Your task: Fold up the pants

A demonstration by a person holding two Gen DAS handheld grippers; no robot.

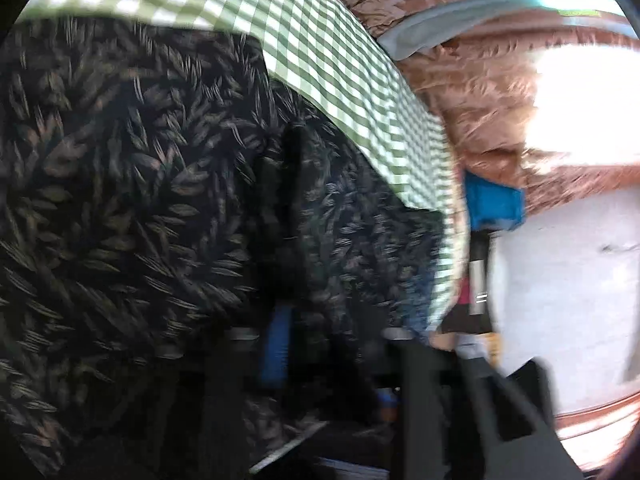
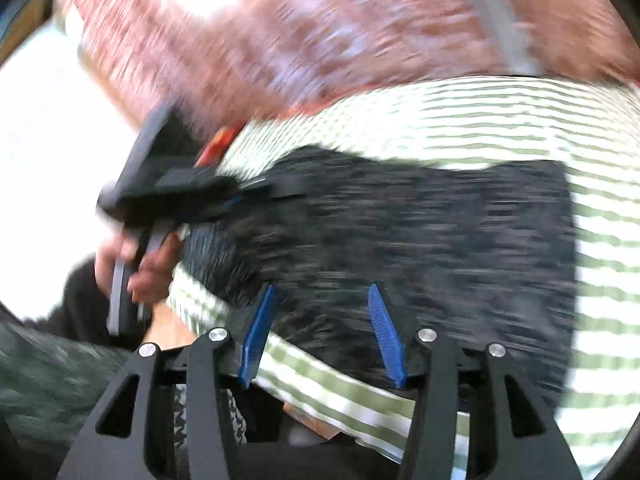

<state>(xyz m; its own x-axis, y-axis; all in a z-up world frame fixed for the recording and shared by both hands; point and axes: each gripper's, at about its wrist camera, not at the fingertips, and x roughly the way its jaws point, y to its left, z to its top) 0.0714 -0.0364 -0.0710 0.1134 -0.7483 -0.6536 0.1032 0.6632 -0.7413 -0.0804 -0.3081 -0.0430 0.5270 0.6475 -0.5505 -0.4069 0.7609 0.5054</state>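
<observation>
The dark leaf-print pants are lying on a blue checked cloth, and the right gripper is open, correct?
Not quite: the cloth is green and white checked, not blue, as the left wrist view shows. The pants do lie on it, and the right gripper is open.

Home bedroom w/ green gingham sheet (image 1: 344, 60), brown patterned blanket (image 1: 472, 92), pale floor (image 1: 560, 280).

Both pictures are round and bent at the edges, with black corners. The right wrist picture is very smeared; the checked cloth (image 2: 500, 120) looks like stripes. The left wrist picture is less blurry. Bright white glare burns out the red blanket (image 1: 480, 80) at the right.
</observation>
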